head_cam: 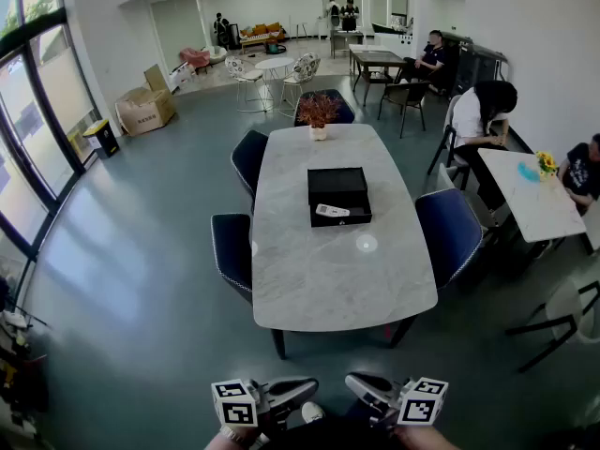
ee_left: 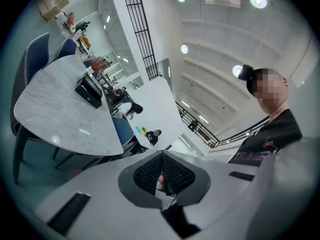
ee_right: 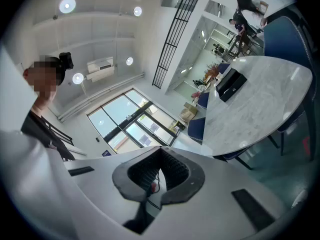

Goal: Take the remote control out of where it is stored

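remote (head_cam: 331, 211): lies flat in the open front of the black box (head_cam: 337, 184), mid-worktop (head_cam: 319, 279), well apart from both grippers.
left gripper (ee_left: 162, 171): fingers pressed together, nothing between them, low by the body.
right gripper (ee_right: 159, 169): likewise closed on nothing.
risk, reach: the box sits far in from the near edge; a long lean could shove it.
risk, grasp: the remote looks slim and flat; fingers arriving closed or steep would likely skid it deeper instead of lifting it.
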A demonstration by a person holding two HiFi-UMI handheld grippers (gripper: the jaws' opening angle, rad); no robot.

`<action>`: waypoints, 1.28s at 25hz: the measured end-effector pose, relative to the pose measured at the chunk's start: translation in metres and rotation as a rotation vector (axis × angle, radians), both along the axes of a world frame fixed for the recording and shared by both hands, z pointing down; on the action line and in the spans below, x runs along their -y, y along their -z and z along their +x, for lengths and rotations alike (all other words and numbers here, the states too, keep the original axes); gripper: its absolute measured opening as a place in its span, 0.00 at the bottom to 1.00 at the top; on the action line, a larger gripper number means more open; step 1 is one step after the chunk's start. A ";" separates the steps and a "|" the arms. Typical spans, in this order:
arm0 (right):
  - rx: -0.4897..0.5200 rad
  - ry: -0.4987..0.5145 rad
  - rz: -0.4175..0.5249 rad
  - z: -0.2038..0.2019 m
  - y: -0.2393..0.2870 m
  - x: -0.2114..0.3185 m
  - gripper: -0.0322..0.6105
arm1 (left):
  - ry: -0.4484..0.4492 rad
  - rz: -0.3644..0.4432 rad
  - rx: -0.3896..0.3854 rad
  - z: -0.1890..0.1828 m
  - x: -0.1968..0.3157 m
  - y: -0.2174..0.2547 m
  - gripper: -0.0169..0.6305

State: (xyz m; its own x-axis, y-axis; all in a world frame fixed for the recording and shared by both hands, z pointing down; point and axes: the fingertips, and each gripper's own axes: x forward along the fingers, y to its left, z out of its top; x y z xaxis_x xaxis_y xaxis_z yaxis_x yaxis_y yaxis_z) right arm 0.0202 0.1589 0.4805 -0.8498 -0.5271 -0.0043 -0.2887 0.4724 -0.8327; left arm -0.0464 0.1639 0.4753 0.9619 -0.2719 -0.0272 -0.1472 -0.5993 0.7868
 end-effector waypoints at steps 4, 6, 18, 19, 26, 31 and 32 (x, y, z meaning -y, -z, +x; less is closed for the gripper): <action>0.001 -0.005 0.002 0.001 -0.001 0.002 0.06 | 0.001 -0.003 -0.002 0.001 0.001 -0.004 0.03; -0.001 -0.005 0.003 0.002 -0.002 0.001 0.06 | -0.002 -0.003 0.000 0.001 0.001 -0.004 0.03; 0.036 -0.022 0.010 0.006 0.005 0.005 0.06 | 0.003 -0.001 -0.004 0.000 0.001 -0.002 0.03; 0.035 -0.021 0.011 0.005 0.005 0.005 0.06 | 0.003 -0.001 -0.005 0.000 0.001 -0.002 0.03; 0.041 -0.041 0.012 0.009 0.007 0.006 0.06 | -0.003 0.004 -0.011 0.000 0.001 -0.001 0.03; 0.037 -0.047 0.012 0.010 0.006 0.010 0.06 | -0.008 0.009 -0.015 0.000 0.002 -0.002 0.03; 0.036 -0.047 0.012 0.009 0.006 0.010 0.06 | -0.008 0.010 -0.016 -0.001 0.002 -0.002 0.03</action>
